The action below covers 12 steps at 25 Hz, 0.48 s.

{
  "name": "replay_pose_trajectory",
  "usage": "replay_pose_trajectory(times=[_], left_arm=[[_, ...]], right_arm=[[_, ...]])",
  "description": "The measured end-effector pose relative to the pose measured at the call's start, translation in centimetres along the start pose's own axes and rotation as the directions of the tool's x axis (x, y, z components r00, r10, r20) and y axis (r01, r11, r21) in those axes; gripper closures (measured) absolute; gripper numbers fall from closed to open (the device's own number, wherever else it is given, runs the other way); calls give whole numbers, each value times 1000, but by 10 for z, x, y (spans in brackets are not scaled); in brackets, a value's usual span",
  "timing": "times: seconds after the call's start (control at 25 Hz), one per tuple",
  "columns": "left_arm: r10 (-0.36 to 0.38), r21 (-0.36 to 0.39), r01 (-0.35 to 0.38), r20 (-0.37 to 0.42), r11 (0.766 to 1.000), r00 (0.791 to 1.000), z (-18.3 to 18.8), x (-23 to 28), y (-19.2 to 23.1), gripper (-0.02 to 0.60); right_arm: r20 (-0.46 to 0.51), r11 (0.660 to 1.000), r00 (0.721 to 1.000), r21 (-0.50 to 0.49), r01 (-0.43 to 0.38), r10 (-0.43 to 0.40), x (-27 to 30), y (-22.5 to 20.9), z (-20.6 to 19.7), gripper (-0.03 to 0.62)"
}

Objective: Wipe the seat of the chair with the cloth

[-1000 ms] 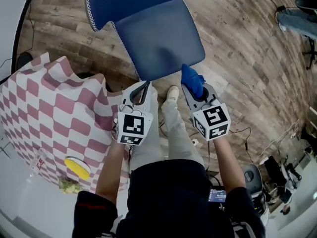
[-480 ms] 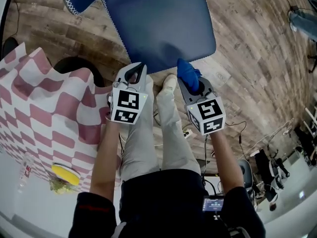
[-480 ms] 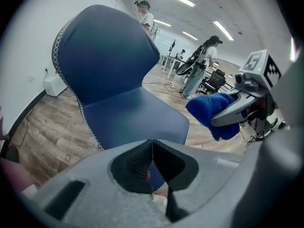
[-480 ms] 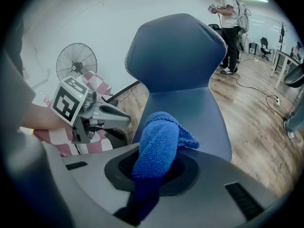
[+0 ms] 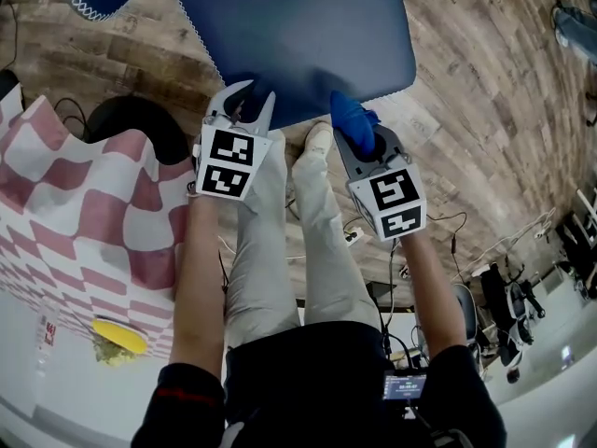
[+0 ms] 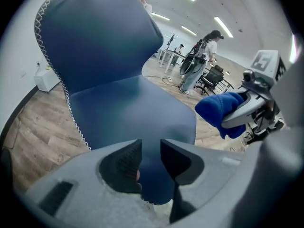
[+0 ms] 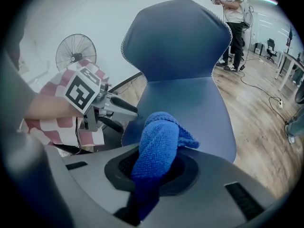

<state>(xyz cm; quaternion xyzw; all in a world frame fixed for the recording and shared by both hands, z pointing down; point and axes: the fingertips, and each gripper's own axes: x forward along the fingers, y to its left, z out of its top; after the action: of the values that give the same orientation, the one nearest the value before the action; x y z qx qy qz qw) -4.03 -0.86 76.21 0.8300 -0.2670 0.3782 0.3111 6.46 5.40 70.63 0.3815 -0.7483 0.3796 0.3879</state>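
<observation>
Cloth (image 5: 351, 124) at seat (image 5: 308, 35) edge.
Clenched in right gripper (image 7: 154, 167) jaws beside the front rim; left gripper (image 6: 150, 158) jaws opening, empty, above that rim.

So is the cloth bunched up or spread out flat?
Bunched up: the cloth is a rolled wad pinched in the right gripper, none of it spread flat.

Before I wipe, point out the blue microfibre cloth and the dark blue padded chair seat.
Blue microfibre cloth (image 7: 159, 137): right gripper view, on its bunched top.
Dark blue padded chair seat (image 5: 308, 35): head view, bare cushion middle.
</observation>
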Motion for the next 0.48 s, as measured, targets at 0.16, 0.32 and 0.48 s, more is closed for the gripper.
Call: replay_pose_trajectory(times=[0.16, 0.32, 0.48], left_arm=[[-1, -4, 1, -5, 1000, 1000, 0, 12, 11, 408], [21, 57, -21, -7, 998, 1000, -5, 22, 12, 339], [48, 132, -42, -45, 990, 998, -21, 33, 10, 314]], right_arm=[[-20, 1000, 1000, -8, 12, -12, 8, -7, -12, 546], [-31, 999, 999, -26, 26, -27, 13, -9, -16, 546], [-33, 999, 999, -15, 41, -41, 21, -17, -20, 546]])
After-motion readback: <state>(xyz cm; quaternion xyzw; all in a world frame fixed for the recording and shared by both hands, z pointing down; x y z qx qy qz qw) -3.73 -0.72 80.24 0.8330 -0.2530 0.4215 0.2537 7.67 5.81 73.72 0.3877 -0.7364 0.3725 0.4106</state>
